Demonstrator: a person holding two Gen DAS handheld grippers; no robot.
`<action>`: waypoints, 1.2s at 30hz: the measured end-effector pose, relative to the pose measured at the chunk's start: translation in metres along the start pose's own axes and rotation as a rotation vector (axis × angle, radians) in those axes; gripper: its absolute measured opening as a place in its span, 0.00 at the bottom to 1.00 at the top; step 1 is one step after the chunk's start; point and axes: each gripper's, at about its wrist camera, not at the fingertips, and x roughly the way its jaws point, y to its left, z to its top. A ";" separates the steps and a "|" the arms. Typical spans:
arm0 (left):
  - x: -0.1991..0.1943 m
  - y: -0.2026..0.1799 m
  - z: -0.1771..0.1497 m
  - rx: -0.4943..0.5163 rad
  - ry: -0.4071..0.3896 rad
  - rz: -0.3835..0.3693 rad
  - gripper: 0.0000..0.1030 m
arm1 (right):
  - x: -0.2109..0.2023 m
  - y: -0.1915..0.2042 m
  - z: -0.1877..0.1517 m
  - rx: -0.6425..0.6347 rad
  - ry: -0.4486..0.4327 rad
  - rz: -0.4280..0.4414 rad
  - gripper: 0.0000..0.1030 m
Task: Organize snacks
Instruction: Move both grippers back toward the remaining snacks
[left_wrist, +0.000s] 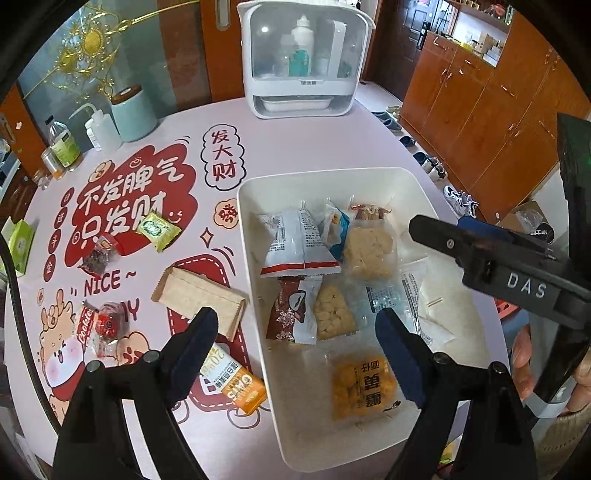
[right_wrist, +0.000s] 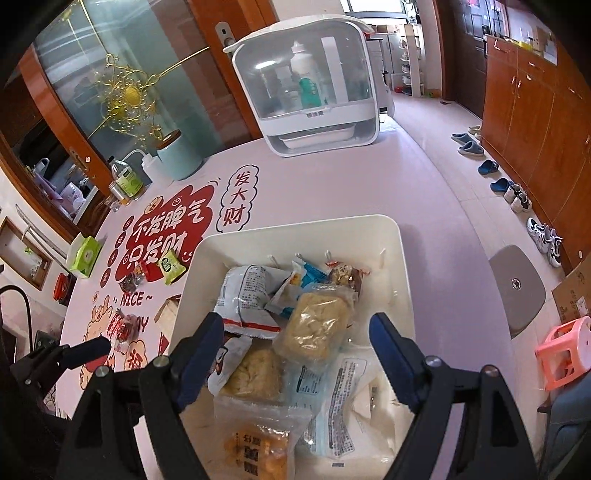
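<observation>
Several snacks: lie in the white bin (left_wrist: 258, 236), which sits on the pink printed bench (left_wrist: 295, 147).
Bin contents: a white packet with a red edge (left_wrist: 295, 243), a pale yellow clear-wrapped cake (left_wrist: 369, 251), a dark red packet (left_wrist: 291, 314), an orange packet of puffs (left_wrist: 364, 384), and clear white sachets (left_wrist: 406, 291).
Left of the bin: a brown paper pack (left_wrist: 201, 295), an orange oat bar (left_wrist: 236, 384), a green sweet (left_wrist: 159, 227), and red wrapped sweets (left_wrist: 107, 325).
Left gripper (left_wrist: 295, 354): jaws released, straddling the bin's left wall, holding nothing.
Right gripper (right_wrist: 295, 354): jaws released, above the bin, empty.
Behind the bin: a white clear-fronted cabinet (left_wrist: 303, 62).
</observation>
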 end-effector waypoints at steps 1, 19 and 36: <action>-0.003 0.000 -0.001 0.003 -0.004 0.003 0.84 | -0.001 0.001 -0.001 -0.002 -0.001 0.002 0.79; -0.041 0.041 -0.028 0.037 -0.061 -0.001 0.85 | -0.021 0.052 -0.030 -0.037 -0.009 -0.017 0.79; -0.073 0.199 -0.033 0.096 -0.168 0.066 0.91 | -0.025 0.179 -0.036 0.031 -0.095 -0.090 0.79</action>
